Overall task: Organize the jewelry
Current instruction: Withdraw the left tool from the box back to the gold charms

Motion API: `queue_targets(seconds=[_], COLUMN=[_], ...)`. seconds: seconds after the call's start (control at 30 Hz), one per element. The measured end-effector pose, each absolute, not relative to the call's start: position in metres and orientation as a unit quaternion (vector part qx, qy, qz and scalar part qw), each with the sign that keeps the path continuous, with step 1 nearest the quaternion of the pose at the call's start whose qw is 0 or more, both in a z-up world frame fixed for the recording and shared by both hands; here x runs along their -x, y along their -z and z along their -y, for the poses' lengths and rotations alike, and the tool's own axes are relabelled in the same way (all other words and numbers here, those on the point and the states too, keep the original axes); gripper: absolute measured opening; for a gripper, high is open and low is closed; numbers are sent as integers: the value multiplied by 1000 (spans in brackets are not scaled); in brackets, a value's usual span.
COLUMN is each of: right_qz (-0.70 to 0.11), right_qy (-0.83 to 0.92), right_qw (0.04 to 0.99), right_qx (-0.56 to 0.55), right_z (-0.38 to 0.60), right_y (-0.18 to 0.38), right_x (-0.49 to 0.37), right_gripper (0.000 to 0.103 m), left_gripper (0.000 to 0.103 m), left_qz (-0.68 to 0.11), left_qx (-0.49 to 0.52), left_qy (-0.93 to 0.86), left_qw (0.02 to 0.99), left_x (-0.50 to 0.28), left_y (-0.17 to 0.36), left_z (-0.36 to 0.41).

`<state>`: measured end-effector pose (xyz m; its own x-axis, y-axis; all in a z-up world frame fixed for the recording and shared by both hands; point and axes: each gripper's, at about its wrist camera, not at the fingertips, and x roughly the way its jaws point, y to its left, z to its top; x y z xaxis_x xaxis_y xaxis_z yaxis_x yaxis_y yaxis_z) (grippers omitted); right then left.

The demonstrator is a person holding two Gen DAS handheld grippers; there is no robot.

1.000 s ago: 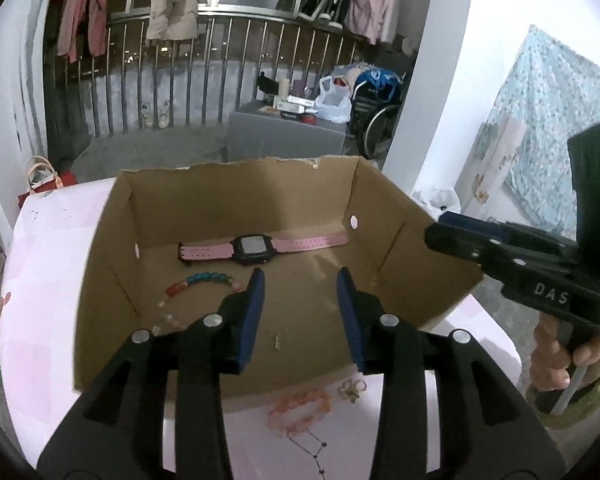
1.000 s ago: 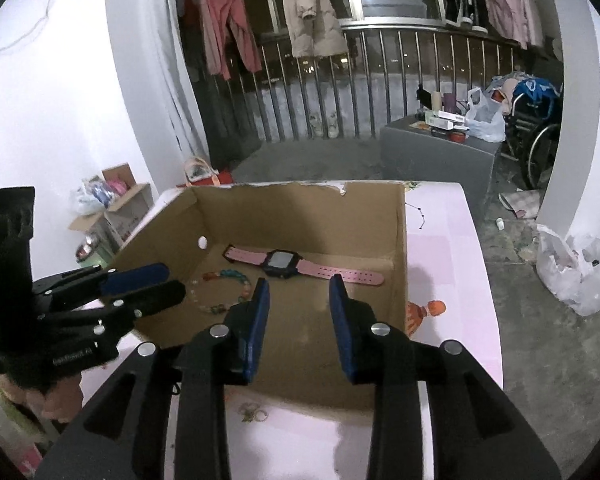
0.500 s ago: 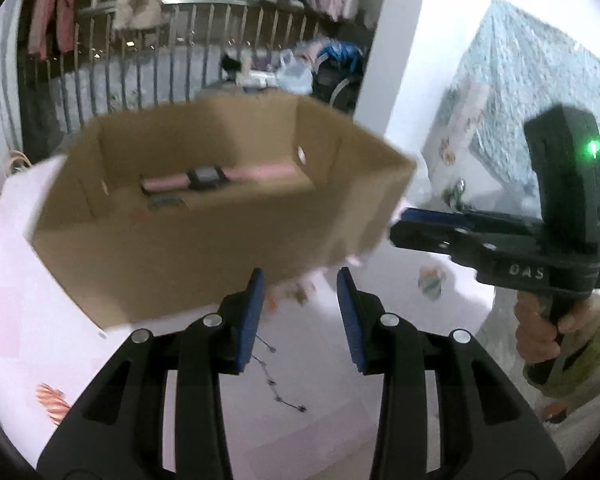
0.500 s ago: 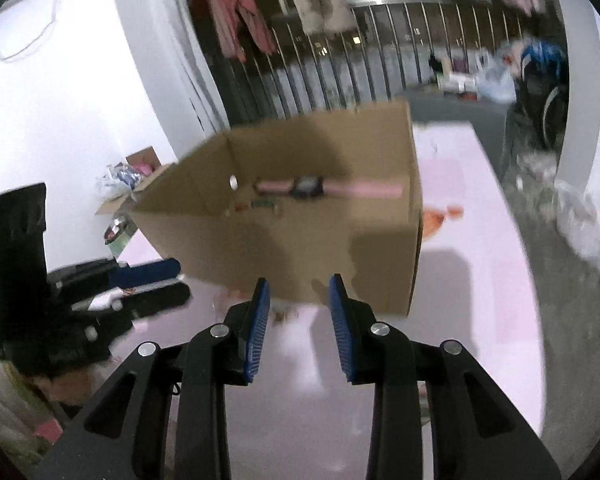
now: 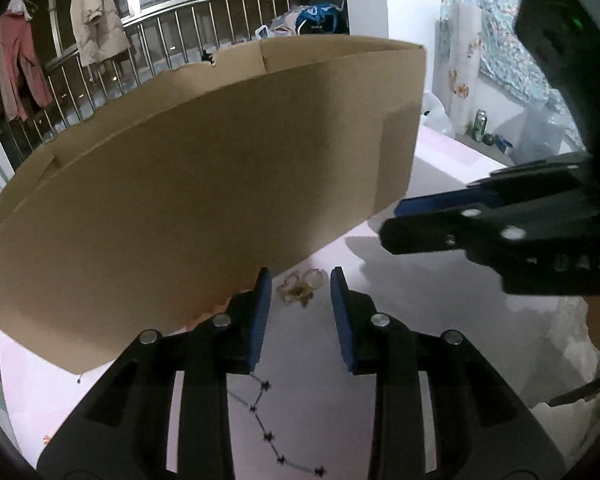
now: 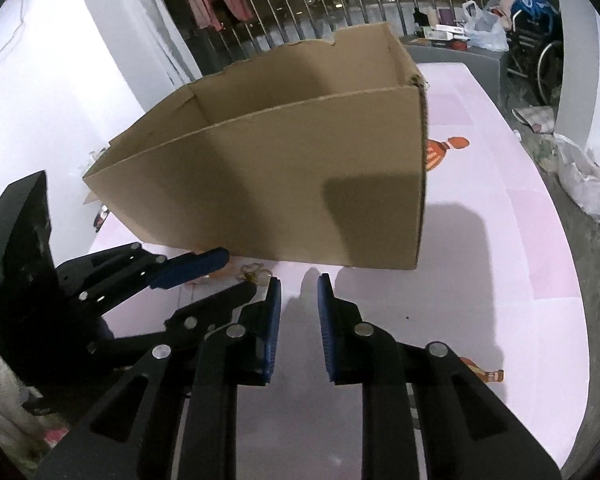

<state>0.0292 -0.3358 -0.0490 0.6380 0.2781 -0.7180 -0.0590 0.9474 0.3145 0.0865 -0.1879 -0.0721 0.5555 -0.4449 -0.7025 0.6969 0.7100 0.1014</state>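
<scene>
A small gold jewelry cluster (image 5: 301,286) lies on the pink table just before the cardboard box (image 5: 188,184). My left gripper (image 5: 299,292) is open and low, its fingertips either side of the cluster. The cluster also shows in the right wrist view (image 6: 256,272), beside the left gripper's blue finger (image 6: 192,266). My right gripper (image 6: 299,304) is open and empty over bare table in front of the box (image 6: 284,168). A thin dark chain necklace (image 5: 268,428) lies under the left gripper. The box's contents are hidden from both views.
The pink tablecloth (image 6: 520,240) has cartoon prints. The right gripper body (image 5: 520,232) sits close on the right in the left wrist view. A railing with hanging clothes (image 5: 92,32) stands behind. The table's right edge (image 6: 580,300) drops to a floor with bags.
Both grippers have dropped from above the box to table level in front of it. The box interior with the pink watch and bead bracelet is now out of sight. Both stay open.
</scene>
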Motion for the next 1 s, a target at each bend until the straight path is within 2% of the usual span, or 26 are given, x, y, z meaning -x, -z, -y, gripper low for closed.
queue_targets(seconds=[0.3,0.67,0.8,1.0], right_qz=[-418,-414,-416,-417], right_qy=[-89,-88,-88,-91], right_qw=[892,895,894,893], right_qx=[-149,-142,-141,-140], right_z=[340,340,338,333], right_y=[54,47,47,45], right_x=[-29,-23,-21,-21], right_gripper=[19,19,19,19], left_gripper=[12,12,6,4], left_qz=[-363,-355,-356,-359], left_qx=[-173,-193,-180,-170], left_qy=[342,382,377,369], left_qw=[849,831,836,841], left_x=[-97,-59,-52,-46], left_y=[74,75,74,71], left_z=[190,183,175,167])
